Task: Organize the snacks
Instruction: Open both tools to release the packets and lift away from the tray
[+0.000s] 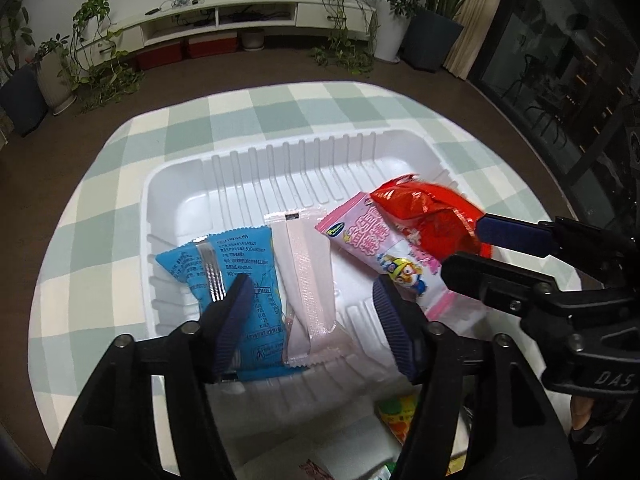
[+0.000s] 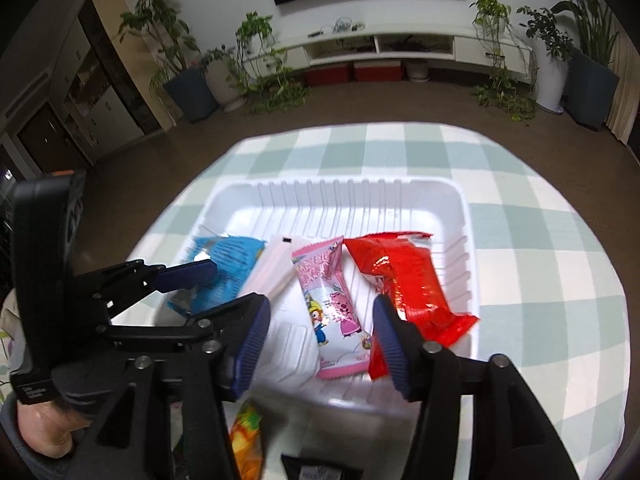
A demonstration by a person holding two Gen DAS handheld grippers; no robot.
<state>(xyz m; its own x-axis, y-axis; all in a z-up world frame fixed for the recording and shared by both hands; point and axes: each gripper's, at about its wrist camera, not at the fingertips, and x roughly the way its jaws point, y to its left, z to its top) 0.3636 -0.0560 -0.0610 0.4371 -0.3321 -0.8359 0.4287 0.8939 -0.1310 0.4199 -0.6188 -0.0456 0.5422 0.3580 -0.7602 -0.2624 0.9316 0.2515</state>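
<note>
A white ribbed tray (image 1: 280,168) (image 2: 340,196) on the checked cloth holds a blue packet (image 1: 240,256) (image 2: 236,256), a pale pink packet (image 1: 308,272) (image 2: 272,268), a pink cartoon packet (image 1: 372,244) (image 2: 332,300) and a red packet (image 1: 424,216) (image 2: 412,284), lying side by side. My left gripper (image 1: 316,316) (image 2: 236,286) hangs open above the blue and pale pink packets, pads clear of them. Over the cartoon packet, my right gripper (image 2: 320,342) (image 1: 462,248) is open too, with the red packet just beside its right finger.
An orange and yellow packet (image 1: 400,416) (image 2: 248,432) lies in front of the tray, near the table's front edge. The green and white checked cloth (image 1: 240,112) covers the round table. A person's hand (image 2: 44,432) grips the left gripper's handle. Potted plants and a low cabinet stand far behind.
</note>
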